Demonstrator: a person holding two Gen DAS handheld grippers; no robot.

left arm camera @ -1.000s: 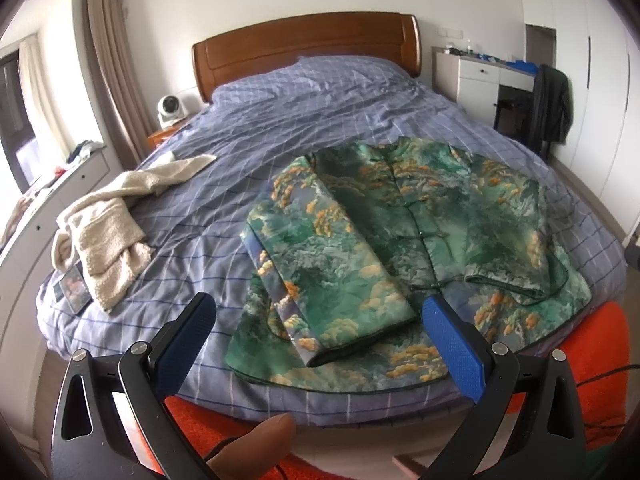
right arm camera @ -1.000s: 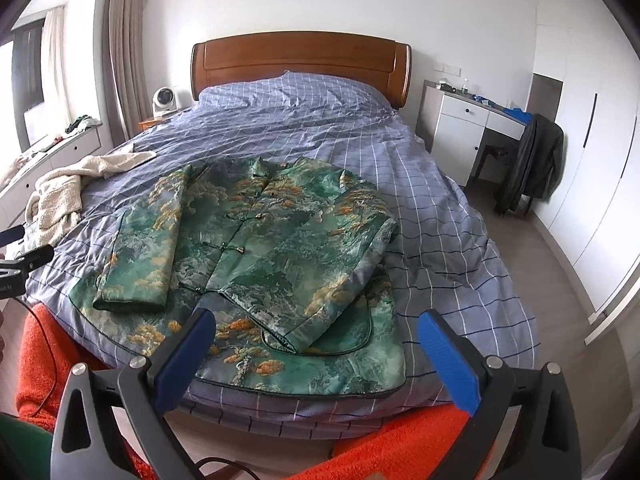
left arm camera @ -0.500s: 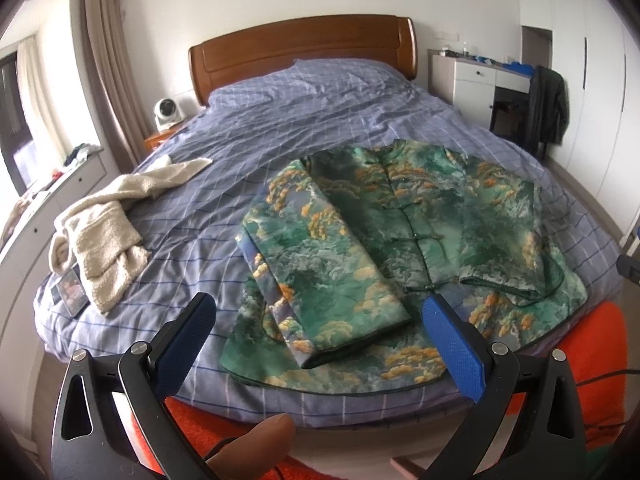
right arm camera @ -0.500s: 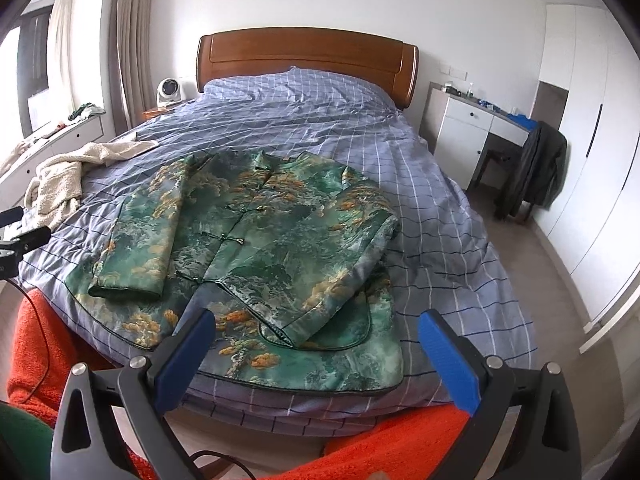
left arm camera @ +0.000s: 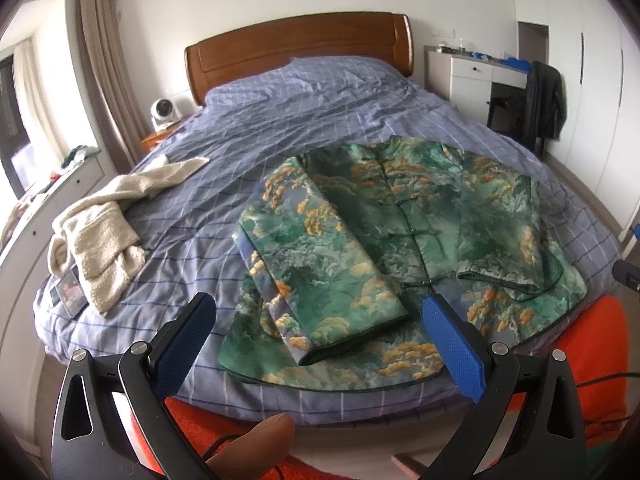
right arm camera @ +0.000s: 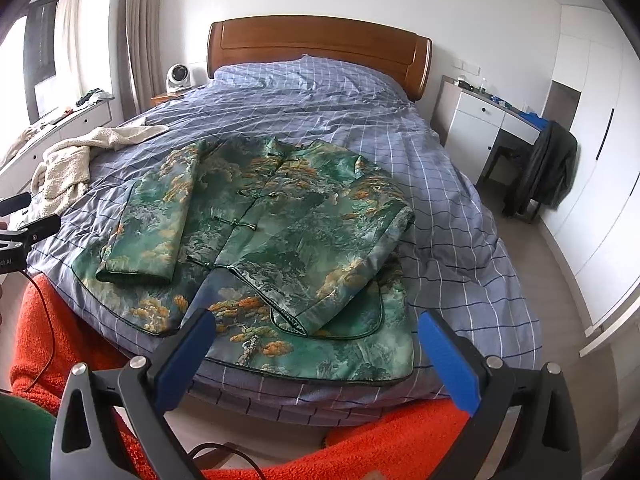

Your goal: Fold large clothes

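Note:
A green patterned jacket (left arm camera: 400,240) (right arm camera: 272,232) with orange blotches lies front-up at the foot of the bed (left arm camera: 280,120), both sleeves folded in over its body. My left gripper (left arm camera: 320,332) hovers open just short of the bed's near edge, above the jacket's hem, with nothing between its blue pads. Over the hem on the other side, my right gripper (right arm camera: 312,344) is likewise open and holds nothing. A fingertip (left arm camera: 256,444) shows at the bottom of the left wrist view.
A cream knitted garment (left arm camera: 100,232) (right arm camera: 68,168) lies on the bed's left side beside a small card (left arm camera: 68,294). An orange fleece sleeve (right arm camera: 380,440) fills the foreground. A white desk (right arm camera: 488,120) and a chair with a dark coat (right arm camera: 548,168) stand to the right.
Both grippers have drifted slightly, the view shifting a little over the jacket; they stay open. The jacket has not moved.

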